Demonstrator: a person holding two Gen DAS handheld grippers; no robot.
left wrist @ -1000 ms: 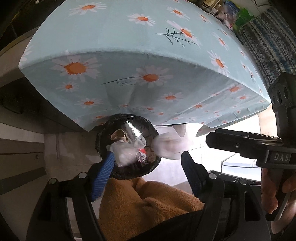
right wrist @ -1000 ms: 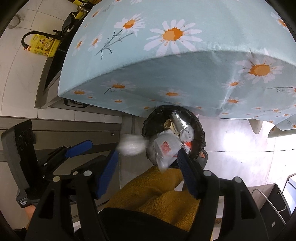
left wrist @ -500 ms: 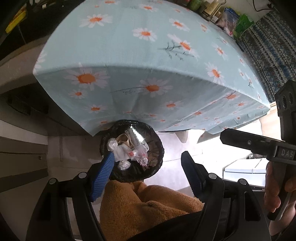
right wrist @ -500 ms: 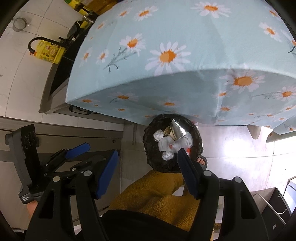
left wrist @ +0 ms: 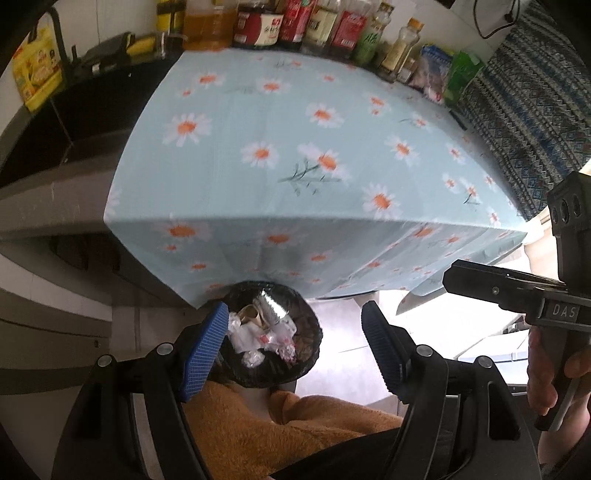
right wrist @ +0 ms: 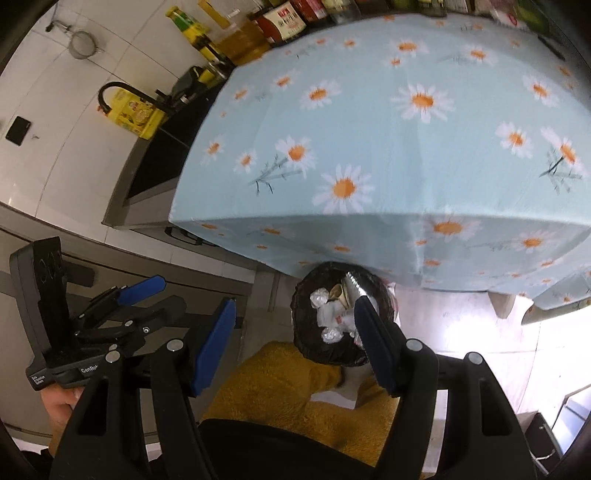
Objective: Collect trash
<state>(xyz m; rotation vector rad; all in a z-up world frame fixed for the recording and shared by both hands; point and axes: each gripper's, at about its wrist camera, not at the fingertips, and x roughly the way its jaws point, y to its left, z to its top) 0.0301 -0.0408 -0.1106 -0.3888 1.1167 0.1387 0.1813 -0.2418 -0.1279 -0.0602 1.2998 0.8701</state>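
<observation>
- Left wrist view: left tool (left wrist: 291, 345) gaping wide, nothing in it, above the trash bin (left wrist: 308, 325).
- Crumpled trash (left wrist: 262, 332) sits inside the bin, just below the daisy-cloth worktop (left wrist: 295, 147) edge.
- Right tool (right wrist: 293, 343) is wide too, empty.

Daisy-print tablecloth (left wrist: 295, 155) over the table, bottles (left wrist: 295, 22) along its far edge; bin (left wrist: 269, 339) on pale floor (left wrist: 332, 369).
</observation>
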